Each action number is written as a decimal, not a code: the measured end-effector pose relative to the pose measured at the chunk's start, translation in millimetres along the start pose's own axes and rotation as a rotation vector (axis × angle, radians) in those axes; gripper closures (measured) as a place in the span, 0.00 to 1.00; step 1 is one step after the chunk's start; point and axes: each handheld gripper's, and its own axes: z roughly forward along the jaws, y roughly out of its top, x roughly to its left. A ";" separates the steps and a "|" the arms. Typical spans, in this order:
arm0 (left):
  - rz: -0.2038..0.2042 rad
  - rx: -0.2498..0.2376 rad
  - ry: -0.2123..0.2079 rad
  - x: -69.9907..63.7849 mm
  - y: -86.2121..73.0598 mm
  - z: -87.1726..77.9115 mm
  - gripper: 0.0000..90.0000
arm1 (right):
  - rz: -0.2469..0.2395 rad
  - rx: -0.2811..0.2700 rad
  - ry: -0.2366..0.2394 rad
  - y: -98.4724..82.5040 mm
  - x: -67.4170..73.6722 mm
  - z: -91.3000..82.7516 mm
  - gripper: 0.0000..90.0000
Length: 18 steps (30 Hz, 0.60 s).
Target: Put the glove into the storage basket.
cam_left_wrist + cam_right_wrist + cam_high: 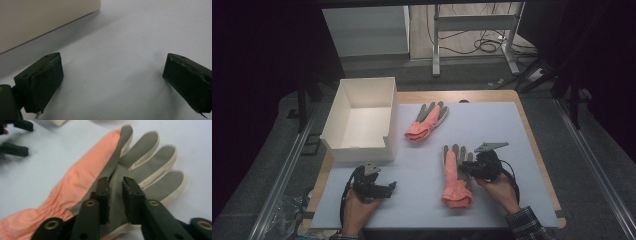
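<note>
Hovering over the near glove, the right gripper is sitting just above the grey palm with its jaws a narrow gap apart, nothing pinched between them yet; judging by the aim, it is lining up to nip a fold of palm fabric. That glove is lying flat at about 5 o'clock on the pale blue mat, fingers pointing to 12, cuff toward the person, probably laid out so the palm is easy to reach. Its palm is looking like a dotted grey knit, fingers edged in cream, with a smooth orange panel and a gathered orange cuff. A second glove, same colours, is lying bunched near the mat's centre toward 12 o'clock, just beside the white box. That box is open-topped, thin-walled, plain and boxy, sitting at 10 o'clock, likely waiting as the drop spot. The left gripper is resting low at 7 o'clock, jaws spread wide with bare mat between them, holding nothing; its pads are looking like flat black rubbery blocks.
</note>
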 end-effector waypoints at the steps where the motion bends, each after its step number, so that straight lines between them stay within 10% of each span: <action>1: 0.000 0.000 0.000 0.0 0.0 0.0 0.03 | 0.000 0.000 0.000 0.0 0.0 0.0 0.81; 9: -0.001 0.001 -0.001 0.0 0.0 -0.1 0.03 | -0.047 -0.044 -0.025 30.0 -6.2 -6.3 0.78; 18: 0.003 0.003 -0.002 0.3 -0.1 -0.3 0.03 | -0.107 -0.029 -0.008 80.2 -10.6 23.6 0.86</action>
